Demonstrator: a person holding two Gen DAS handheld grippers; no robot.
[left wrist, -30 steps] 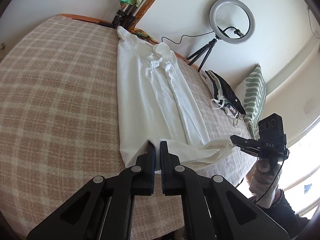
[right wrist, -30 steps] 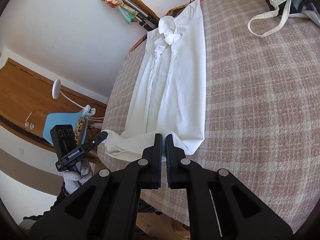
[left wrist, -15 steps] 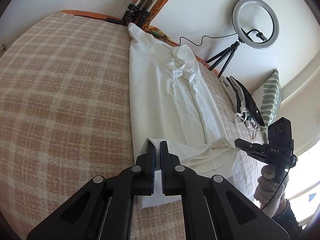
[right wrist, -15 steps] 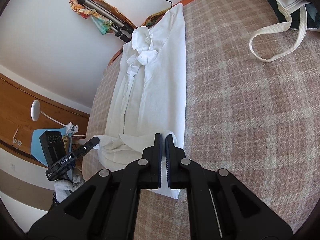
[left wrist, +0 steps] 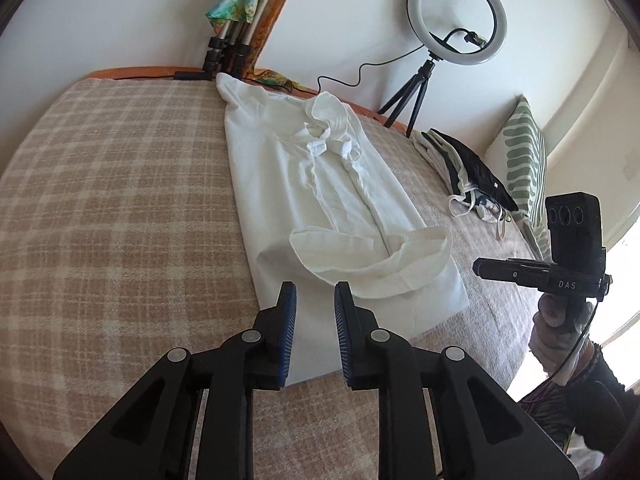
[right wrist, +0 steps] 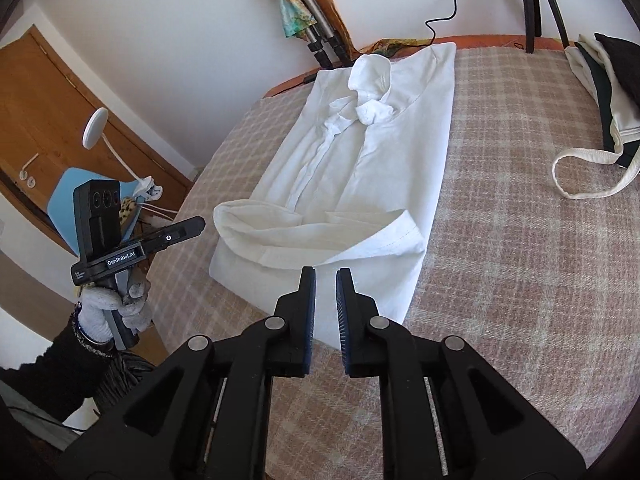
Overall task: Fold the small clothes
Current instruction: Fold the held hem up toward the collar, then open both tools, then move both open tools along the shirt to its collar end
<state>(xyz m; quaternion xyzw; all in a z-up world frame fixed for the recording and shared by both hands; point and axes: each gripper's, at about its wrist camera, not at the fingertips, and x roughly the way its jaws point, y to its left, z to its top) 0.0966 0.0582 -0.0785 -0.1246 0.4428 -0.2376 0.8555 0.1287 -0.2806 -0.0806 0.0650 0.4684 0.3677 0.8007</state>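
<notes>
A white button-up shirt lies lengthwise on the plaid bed cover, collar at the far end, sides folded in. Its lower hem is folded up over the body, forming a rolled band. It also shows in the right wrist view. My left gripper is open and empty, just short of the shirt's near edge. My right gripper is open and empty at the shirt's near edge. Each gripper shows in the other's view, the right one and the left one, both beside the shirt.
A pile of dark and white clothes with a white strap lies to the right of the shirt. A striped pillow, a ring light on a tripod and folded tripods stand at the bed's far side.
Both grippers were shut on the shirt's lower hem and carried it up over the body. Now both have opened, let go and drawn back; the hem rests folded on the shirt.
</notes>
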